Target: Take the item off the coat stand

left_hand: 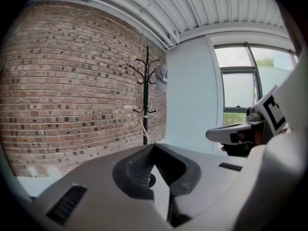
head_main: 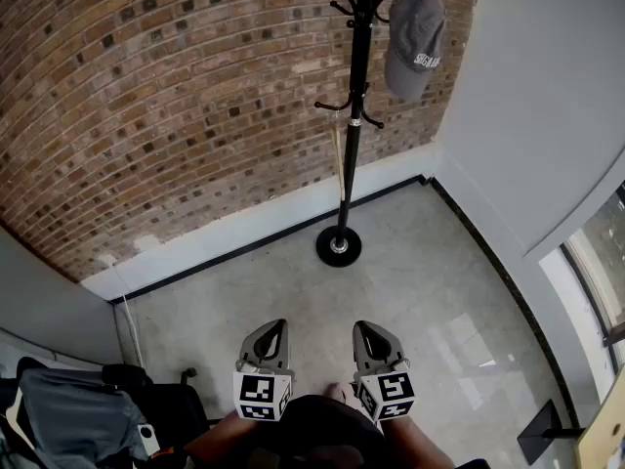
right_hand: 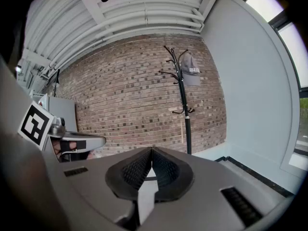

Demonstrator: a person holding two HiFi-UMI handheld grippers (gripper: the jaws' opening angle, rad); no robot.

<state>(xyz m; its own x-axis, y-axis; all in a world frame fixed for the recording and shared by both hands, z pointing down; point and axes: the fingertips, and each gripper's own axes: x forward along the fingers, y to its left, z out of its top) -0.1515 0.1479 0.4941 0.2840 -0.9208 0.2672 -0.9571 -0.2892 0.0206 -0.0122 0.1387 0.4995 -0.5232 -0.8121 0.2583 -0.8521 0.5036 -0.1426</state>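
Note:
A black coat stand (head_main: 354, 115) rises from a round base on the floor, close to the brick wall. A grey cap (head_main: 412, 39) hangs on one of its upper hooks, to the right of the pole. The stand (left_hand: 146, 100) and cap (left_hand: 161, 77) look small and far off in the left gripper view; the right gripper view shows the stand (right_hand: 184, 105) and cap (right_hand: 190, 71) too. My left gripper (head_main: 270, 331) and right gripper (head_main: 371, 331) are held low and side by side, well short of the stand. Both are shut with nothing between the jaws.
A curved brick wall (head_main: 176, 106) stands behind the stand, and a pale wall (head_main: 547, 96) with a window lies to the right. A dark chair or bag (head_main: 78, 413) sits at the lower left. Grey floor (head_main: 410, 291) stretches between me and the stand.

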